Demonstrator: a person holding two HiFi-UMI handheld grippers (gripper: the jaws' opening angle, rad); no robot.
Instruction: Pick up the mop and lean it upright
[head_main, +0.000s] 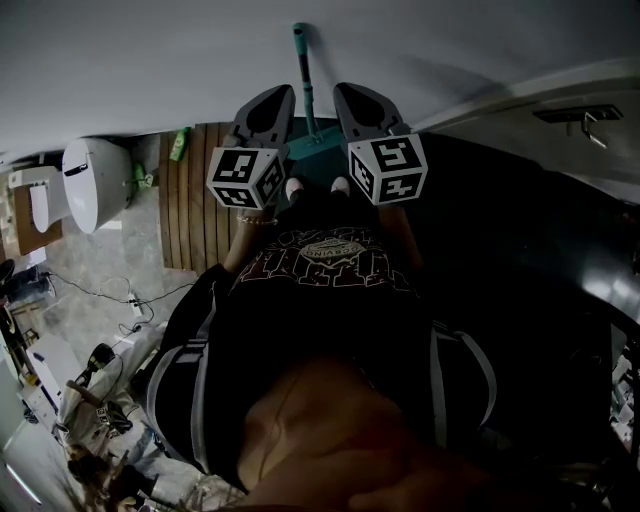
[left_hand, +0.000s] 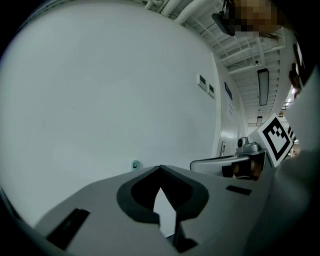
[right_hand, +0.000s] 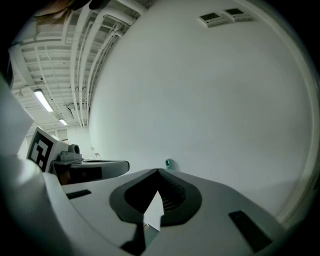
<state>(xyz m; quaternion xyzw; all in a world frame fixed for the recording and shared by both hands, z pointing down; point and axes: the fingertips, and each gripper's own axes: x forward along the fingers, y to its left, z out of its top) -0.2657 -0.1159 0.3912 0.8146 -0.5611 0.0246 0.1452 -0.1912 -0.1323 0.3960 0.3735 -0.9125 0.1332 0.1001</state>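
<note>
Teal-handled mop (head_main: 304, 85) leans upright against the white wall (head_main: 150, 60), its head mostly hidden behind the grey left gripper (head_main: 281, 96) and right gripper (head_main: 347, 93), both pressed together, empty.

My head camera looks steeply down toward the floor (head_main: 200, 215). The cameras on my left claw (left_hand: 160, 169) and right claw (right_hand: 157, 171) face the near white wall (left_hand: 100, 90), sharing the mop's teal handle tip (right_hand: 169, 163).
</note>
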